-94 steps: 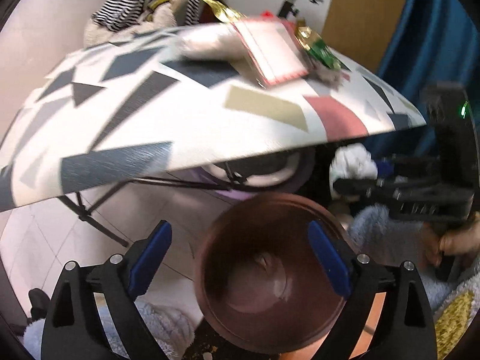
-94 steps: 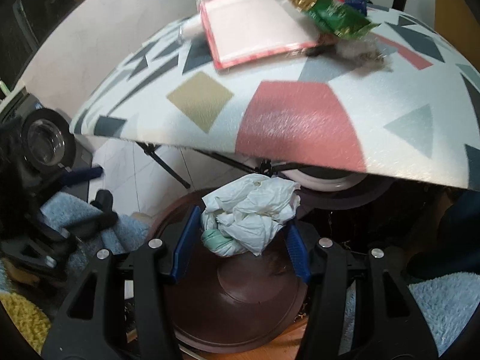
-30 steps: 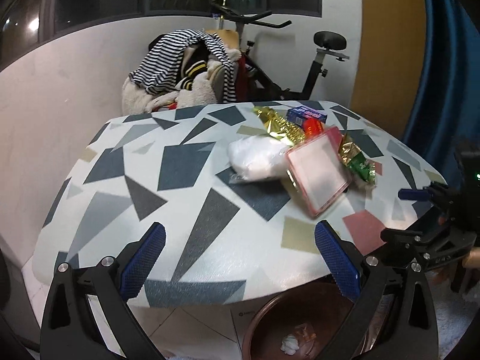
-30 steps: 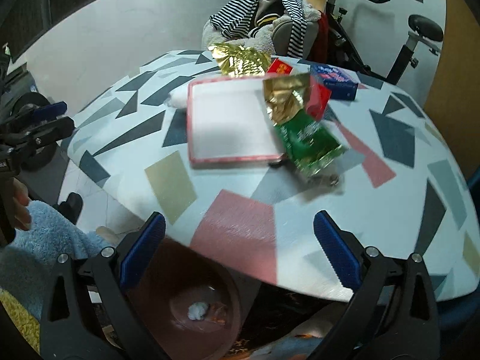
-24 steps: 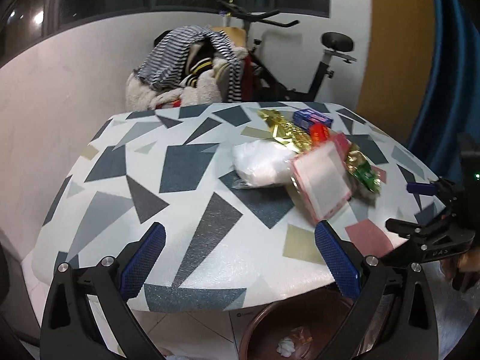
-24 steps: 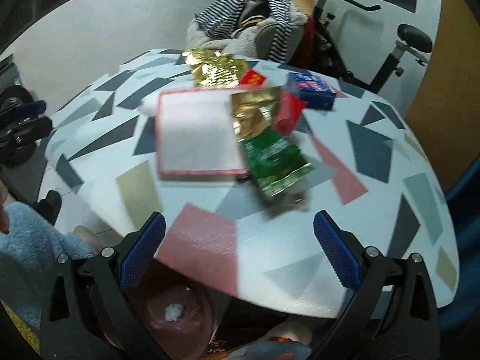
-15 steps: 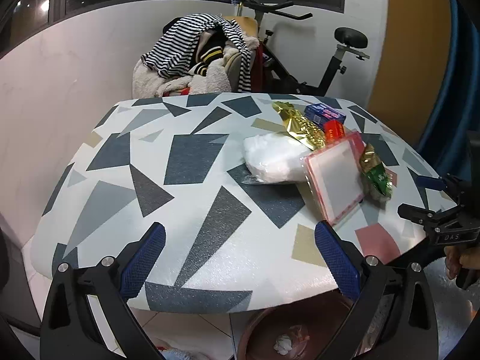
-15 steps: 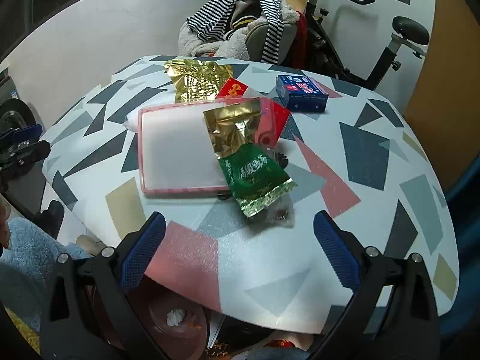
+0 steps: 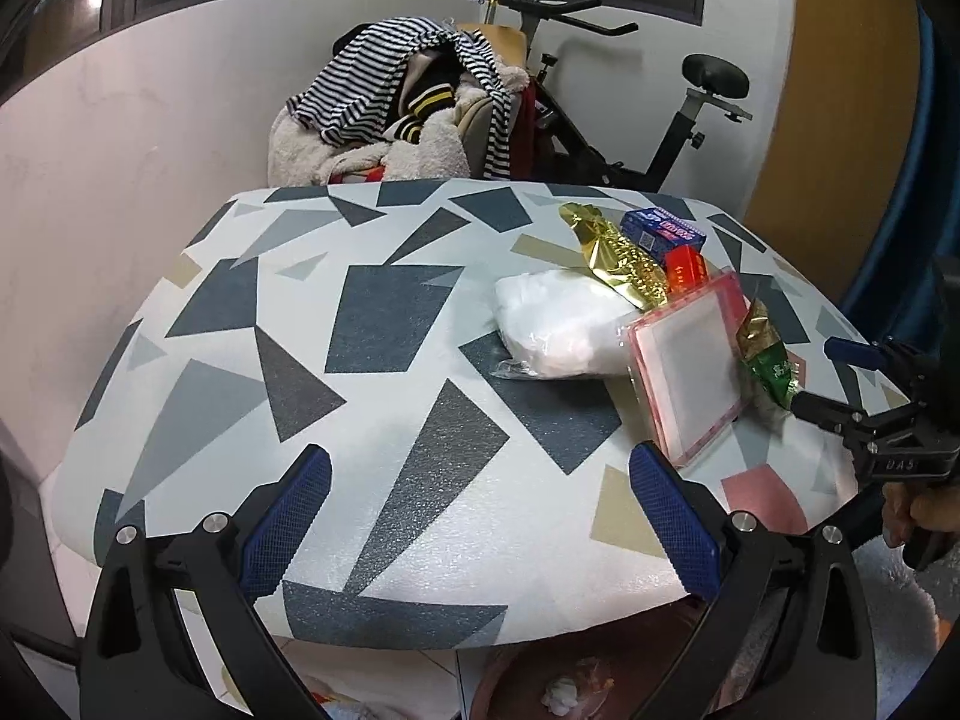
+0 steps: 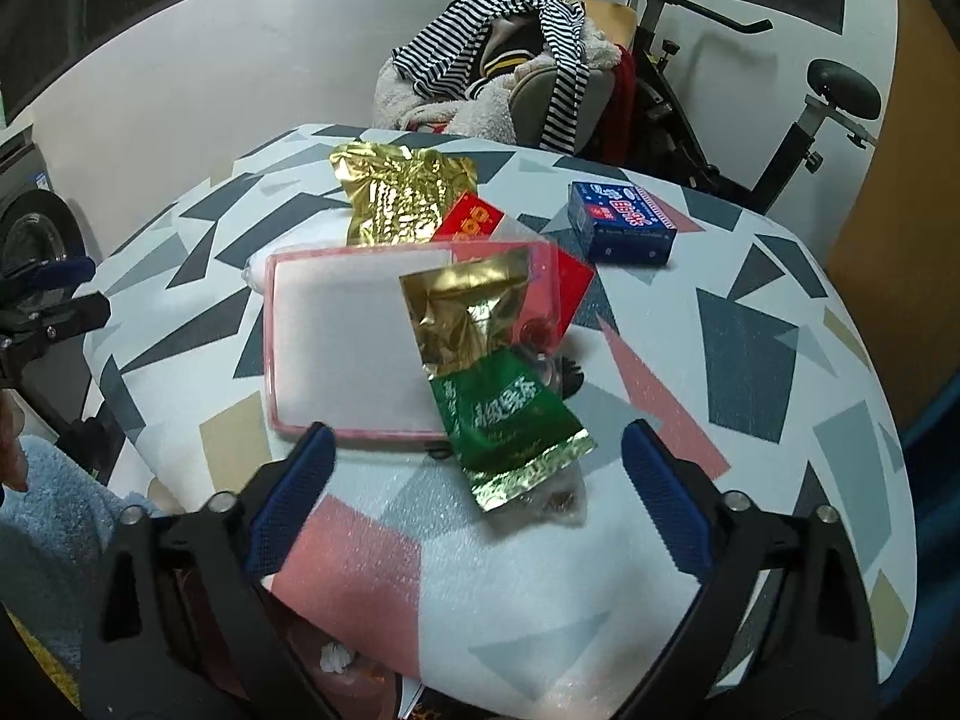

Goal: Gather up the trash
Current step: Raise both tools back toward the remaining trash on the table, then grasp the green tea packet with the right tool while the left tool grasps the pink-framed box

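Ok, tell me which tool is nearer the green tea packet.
Right. The right tool, closing with nothing gripped, has the green tea packet just ahead, between its fingers. The left tool sits at the table's near edge, with the packet far off to its right.

left gripper (image 9: 477, 516): jaws wide, empty, over table (image 9: 384, 420) edge | pink tray (image 9: 690, 372) leans on white bag (image 9: 558, 324) | green packet (image 9: 768, 360) beside tray | right gripper (image 9: 840, 384) near packet | bin (image 9: 540, 684) below holds wad (image 9: 558, 690)

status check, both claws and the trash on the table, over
Left claw open, empty. Right claw empty, closing toward green tea packet. Packet overlaps pink tray; gold wrapper, blue box behind. Path unobstructed.
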`<state>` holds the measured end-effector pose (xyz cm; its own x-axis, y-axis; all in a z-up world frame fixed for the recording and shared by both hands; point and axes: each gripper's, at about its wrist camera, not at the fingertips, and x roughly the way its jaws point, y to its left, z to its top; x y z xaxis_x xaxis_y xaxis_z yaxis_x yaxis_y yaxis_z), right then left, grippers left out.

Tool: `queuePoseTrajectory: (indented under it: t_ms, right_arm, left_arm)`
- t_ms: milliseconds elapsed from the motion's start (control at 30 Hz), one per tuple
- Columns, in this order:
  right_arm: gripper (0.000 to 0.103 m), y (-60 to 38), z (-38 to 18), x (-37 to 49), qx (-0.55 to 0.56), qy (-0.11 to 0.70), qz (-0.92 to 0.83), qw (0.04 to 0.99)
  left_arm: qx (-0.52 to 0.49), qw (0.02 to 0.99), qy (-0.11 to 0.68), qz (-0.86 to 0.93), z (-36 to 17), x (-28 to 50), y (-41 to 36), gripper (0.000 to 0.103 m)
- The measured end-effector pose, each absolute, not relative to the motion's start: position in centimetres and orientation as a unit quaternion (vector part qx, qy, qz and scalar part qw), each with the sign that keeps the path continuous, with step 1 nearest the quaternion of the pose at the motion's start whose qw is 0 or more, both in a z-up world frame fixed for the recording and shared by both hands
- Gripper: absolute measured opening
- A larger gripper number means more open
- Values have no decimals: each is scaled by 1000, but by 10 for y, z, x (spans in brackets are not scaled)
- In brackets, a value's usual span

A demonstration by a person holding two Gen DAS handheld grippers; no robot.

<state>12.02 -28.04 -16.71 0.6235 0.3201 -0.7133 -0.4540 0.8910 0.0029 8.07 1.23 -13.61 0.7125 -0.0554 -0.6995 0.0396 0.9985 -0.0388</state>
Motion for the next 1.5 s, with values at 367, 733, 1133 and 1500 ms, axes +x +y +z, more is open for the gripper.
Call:
queuePoseTrajectory:
  t_ms: [367, 733, 1133, 1500]
  right_arm:
    - [69, -287, -167, 145, -57, 375, 213, 900]
    - [29, -278, -165, 150, -35, 378, 232, 896]
    - [27, -310, -124, 121, 21, 330, 221, 918]
    - [26, -326, -123, 108, 12, 333, 202, 921]
  left_arm:
    - [-71, 922, 378, -49, -134, 84, 18, 97]
    - [-146, 893, 406, -130, -147, 105, -4, 89]
    - [-217, 845, 454, -182, -188, 168, -32, 54]
    - [-214, 831, 461, -224, -189, 185, -46, 32]
